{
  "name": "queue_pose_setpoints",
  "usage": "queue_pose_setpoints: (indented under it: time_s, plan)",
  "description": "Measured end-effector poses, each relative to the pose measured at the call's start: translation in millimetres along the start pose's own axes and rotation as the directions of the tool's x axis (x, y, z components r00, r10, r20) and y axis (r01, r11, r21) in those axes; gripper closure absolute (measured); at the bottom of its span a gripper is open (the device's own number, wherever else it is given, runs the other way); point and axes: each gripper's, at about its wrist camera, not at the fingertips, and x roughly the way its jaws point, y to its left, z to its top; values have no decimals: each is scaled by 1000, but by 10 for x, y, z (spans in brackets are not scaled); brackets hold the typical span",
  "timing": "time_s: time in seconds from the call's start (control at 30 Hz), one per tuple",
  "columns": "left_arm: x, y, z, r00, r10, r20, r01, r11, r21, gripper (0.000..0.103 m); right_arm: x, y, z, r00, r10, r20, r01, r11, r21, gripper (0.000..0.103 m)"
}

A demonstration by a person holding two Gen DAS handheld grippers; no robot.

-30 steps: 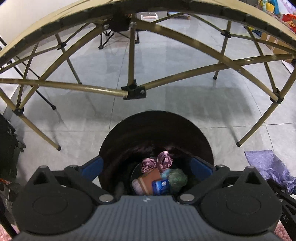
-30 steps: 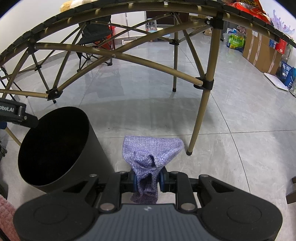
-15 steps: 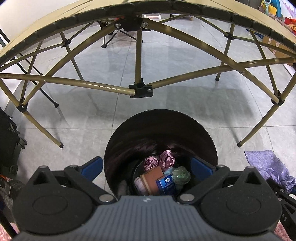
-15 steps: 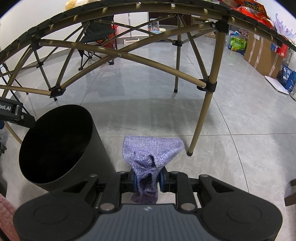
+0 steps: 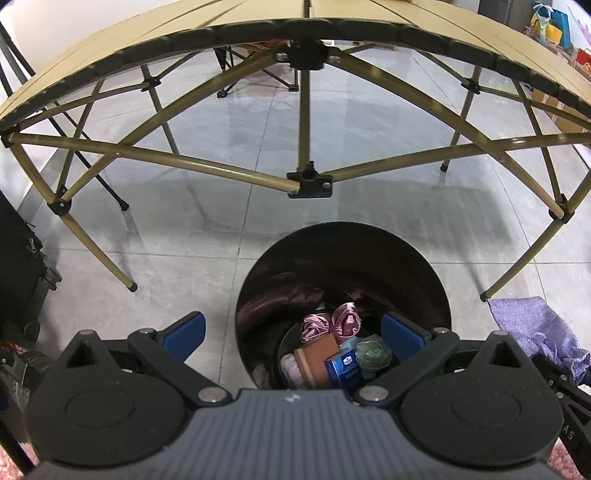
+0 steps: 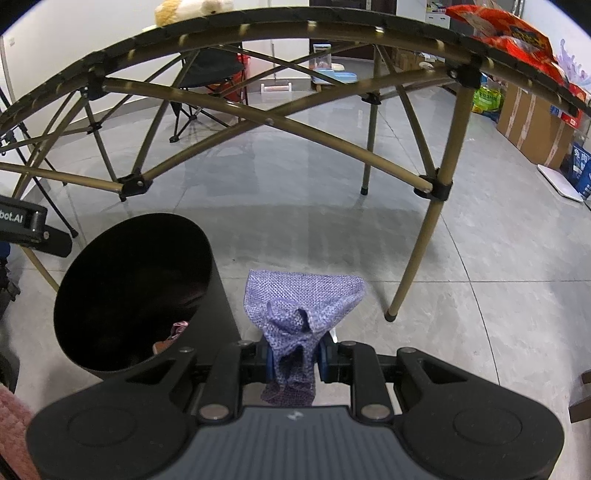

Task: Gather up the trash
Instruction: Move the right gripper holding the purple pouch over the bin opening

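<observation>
Looking down the left wrist view: left gripper point(image 5: 291, 330), fingers point(image 5: 183, 329) spread wide, nothing between them. Item one, black cylindrical bin point(image 5: 436, 291), standing on the grey tiled floor point(image 5: 184, 236), its open mouth mostly between and just beyond the fingertips, reaching past the right fingertip. Contents at the bottom: pink satin scrunchies point(image 5: 332, 324), brown box point(image 5: 320, 360), blue carton point(image 5: 345, 370), green crumpled wrapper point(image 5: 373, 351), pale pink piece point(image 5: 291, 365). Item two, purple woven cloth point(image 5: 532, 325), well to the right of the right finger, at the frame's edge. Item three, folding table point(image 5: 303, 14) with tan slatted top and tan tubular frame, arching beyond the fingers above the floor. Dark case point(image 5: 18, 266) far left of the left finger.

Right wrist view: right gripper point(image 6: 295, 356), fingers point(image 6: 323, 355) pressed in on the purple woven cloth point(image 6: 303, 299), pinching its bunched lower part; the upper part fans out flat beyond the fingertips, and a tail hangs behind them. Black bin point(image 6: 218, 295) just to the left of the left finger, close to the cloth but not touching it; a scrap of pink shows inside. Part of the left gripper's body point(image 6: 26, 225) above the bin's far left rim. Table leg point(image 6: 421, 254) beyond and right of the fingers, its foot on the floor. Red snack bags point(image 6: 509, 29) and plush toy point(image 6: 192, 7) on the table top. Cardboard boxes point(image 6: 532, 122) far right.
</observation>
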Motion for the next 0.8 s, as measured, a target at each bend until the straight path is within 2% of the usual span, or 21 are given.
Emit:
queue_pose_setpoints:
  time_s: [0.8]
  plan:
    - [-132,632,-93,999,34,27,-31,995,-99,0,-196,639,322,994,73,82,-68,996,-62,83]
